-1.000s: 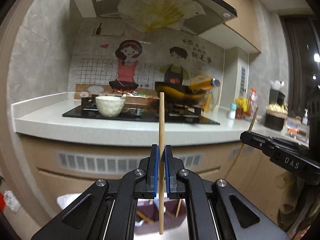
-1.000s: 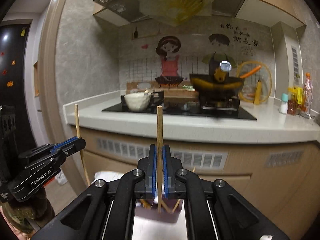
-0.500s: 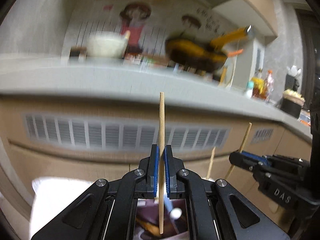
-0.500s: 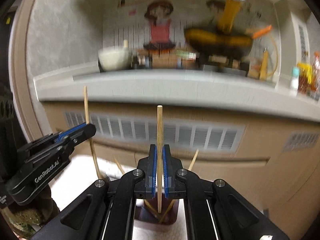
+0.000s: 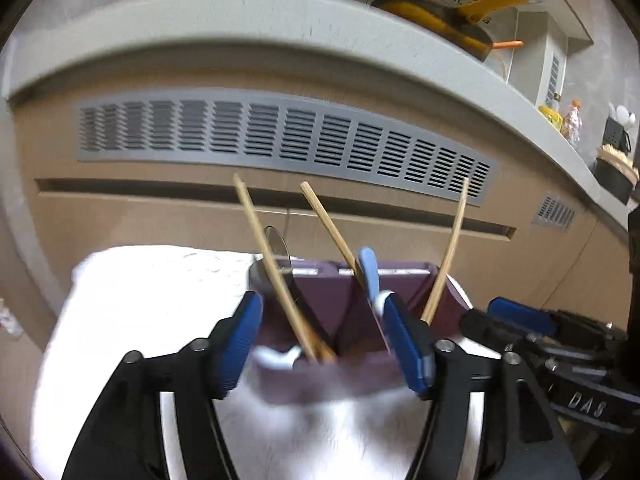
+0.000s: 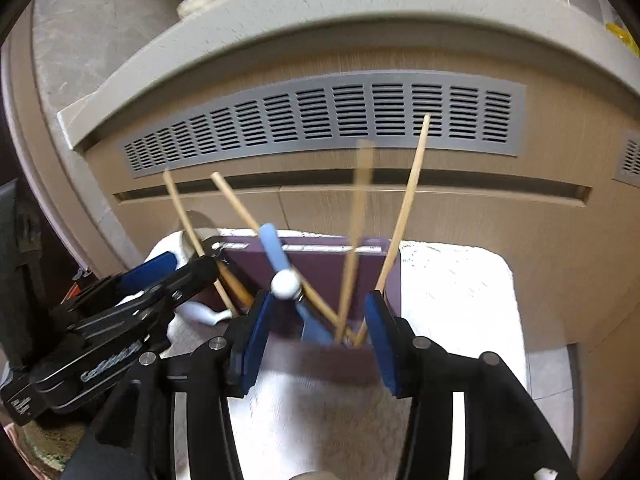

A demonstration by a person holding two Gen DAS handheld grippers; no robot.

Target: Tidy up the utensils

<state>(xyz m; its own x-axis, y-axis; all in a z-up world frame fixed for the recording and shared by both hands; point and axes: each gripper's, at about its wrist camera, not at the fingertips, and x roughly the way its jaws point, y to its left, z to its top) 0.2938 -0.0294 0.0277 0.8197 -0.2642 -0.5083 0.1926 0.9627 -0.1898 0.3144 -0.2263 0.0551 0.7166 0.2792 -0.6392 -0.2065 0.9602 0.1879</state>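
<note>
A purple utensil holder point(image 5: 320, 292) point(image 6: 316, 268) with two compartments stands on a white towel point(image 5: 160, 292) point(image 6: 452, 292). Wooden chopsticks point(image 5: 272, 264) point(image 6: 404, 204) lean in both compartments, with a blue-and-white spoon point(image 5: 370, 276) point(image 6: 280, 264) and a metal spoon point(image 5: 276, 242). One chopstick point(image 6: 358, 216) in the right compartment is blurred, loose between my right jaws. My left gripper point(image 5: 324, 340) is open over the left compartment. My right gripper point(image 6: 316, 338) is open over the right compartment. Each gripper shows at the edge of the other's view.
A wooden cabinet front with a grey vent grille point(image 5: 280, 140) point(image 6: 340, 112) rises behind the holder, under a grey counter edge point(image 5: 240, 12). A bowl and a yellow-handled pan point(image 5: 460, 20) sit on the counter above.
Both grippers tilted down toward the holder and opened. The chopsticks they held are released into the holder's compartments; the right one still blurs with motion.
</note>
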